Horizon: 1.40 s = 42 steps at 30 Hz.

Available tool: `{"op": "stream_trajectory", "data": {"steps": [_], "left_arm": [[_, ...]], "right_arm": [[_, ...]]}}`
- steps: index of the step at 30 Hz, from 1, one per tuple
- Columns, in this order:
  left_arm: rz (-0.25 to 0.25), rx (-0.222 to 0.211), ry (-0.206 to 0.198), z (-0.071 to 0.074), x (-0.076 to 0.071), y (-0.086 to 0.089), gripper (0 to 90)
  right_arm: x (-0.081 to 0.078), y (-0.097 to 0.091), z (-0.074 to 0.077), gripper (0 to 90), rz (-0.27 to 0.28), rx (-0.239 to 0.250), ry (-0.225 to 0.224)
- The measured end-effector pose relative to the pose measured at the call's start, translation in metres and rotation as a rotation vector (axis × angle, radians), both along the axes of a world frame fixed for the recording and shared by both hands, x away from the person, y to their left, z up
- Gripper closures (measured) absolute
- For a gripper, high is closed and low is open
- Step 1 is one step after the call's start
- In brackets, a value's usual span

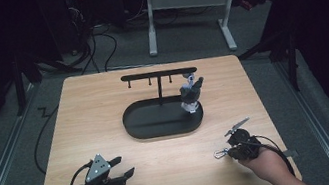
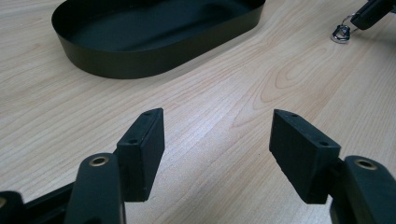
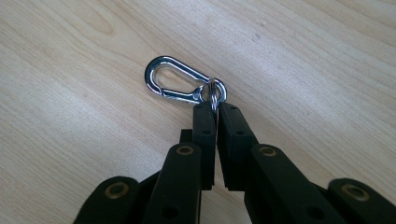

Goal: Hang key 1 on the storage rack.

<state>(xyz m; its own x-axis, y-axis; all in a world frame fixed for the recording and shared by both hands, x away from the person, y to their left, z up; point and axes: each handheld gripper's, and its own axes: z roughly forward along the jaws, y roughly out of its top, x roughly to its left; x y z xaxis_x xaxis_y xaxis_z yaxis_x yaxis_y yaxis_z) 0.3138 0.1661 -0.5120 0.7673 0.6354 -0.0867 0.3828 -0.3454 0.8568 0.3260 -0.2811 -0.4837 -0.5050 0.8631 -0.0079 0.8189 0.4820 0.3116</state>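
A silver carabiner clip with a small key ring lies against the wooden table, and my right gripper is shut on that ring. From above, the clip pokes out left of the right gripper near the table's front right. My left gripper rests at the front left, open, with nothing between its jaws. A black oval tray with a T-shaped hanging stand sits mid-table. A small grey figure hangs or stands at the tray's right end.
Bare wood lies between both grippers and the tray. The other gripper's clip shows at the upper right of the left gripper view. Beyond the table stand a white desk frame and floor cables.
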Motion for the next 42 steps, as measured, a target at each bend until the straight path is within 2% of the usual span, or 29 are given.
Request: {"op": "stream_trajectory", "data": {"steps": [13,18,20,27,30,35,42], "left_arm": [[0.0,0.002,0.0,0.0,0.0,0.0,36.4],[-0.006,0.0,0.0,-0.001,0.0,-0.001,36.4],[-0.007,0.0,-0.003,-0.001,0.0,-0.001,36.3],[-0.01,0.001,-0.003,-0.001,0.0,-0.002,36.3],[-0.013,-0.001,-0.008,-0.001,-0.001,-0.002,36.3],[-0.017,-0.009,-0.018,-0.001,-0.001,-0.001,36.2],[-0.017,-0.015,-0.023,-0.001,0.0,0.0,36.0]], "right_arm": [[0.002,-0.004,0.002,89.0,0.015,0.032,0.006],[0.002,-0.003,0.015,89.1,0.033,0.039,0.0],[0.002,-0.002,0.02,89.1,0.047,0.025,-0.005],[0.002,0.003,0.041,89.1,0.079,0.039,-0.014],[0.002,0.004,0.05,89.1,0.075,0.048,-0.02],[0.003,0.003,0.058,89.1,0.085,0.04,-0.026],[0.007,0.005,0.065,89.1,0.068,0.044,-0.009]]}}
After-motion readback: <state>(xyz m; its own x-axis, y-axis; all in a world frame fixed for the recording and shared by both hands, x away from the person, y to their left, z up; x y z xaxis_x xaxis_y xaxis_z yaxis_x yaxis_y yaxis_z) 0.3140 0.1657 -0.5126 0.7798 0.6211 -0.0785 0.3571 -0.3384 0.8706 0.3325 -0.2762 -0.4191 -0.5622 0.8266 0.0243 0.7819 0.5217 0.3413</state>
